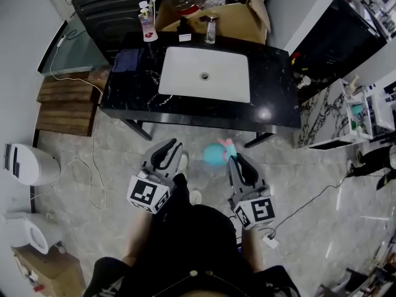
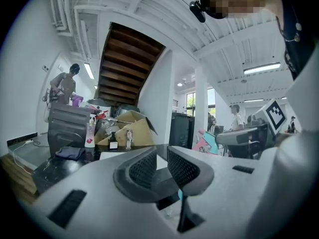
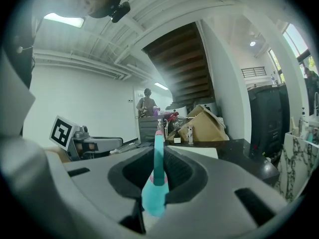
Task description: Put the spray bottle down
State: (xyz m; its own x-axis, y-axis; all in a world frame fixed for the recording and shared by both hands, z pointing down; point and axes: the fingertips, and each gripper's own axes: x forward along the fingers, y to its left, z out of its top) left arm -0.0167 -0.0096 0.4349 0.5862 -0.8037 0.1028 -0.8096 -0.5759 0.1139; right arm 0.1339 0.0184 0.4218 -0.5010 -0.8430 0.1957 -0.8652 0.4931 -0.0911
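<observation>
Head view puts me standing before a black marbled worktop (image 1: 272,98) with a white rectangular sink (image 1: 204,73) sunk in it, the basin bare but for its drain. Behind it an open cardboard box (image 1: 238,20) holds clear plastic items I cannot make out. A folded dark blue cloth (image 1: 128,59) lies at the worktop's left end, and a white pump bottle (image 1: 147,20) stands at its back edge.

My right hand-held gripper (image 1: 234,158) is clamped on the spray bottle (image 1: 215,154), a round teal body with pink trigger, held in the air over the floor (image 1: 309,190) just short of the worktop. My left hand-held gripper (image 1: 175,146) has its ribbed grey pads a narrow slit apart, with nothing between them.

Pale grey glossy tiles cover the floor; wooden planks (image 1: 65,101) lie to the left.
</observation>
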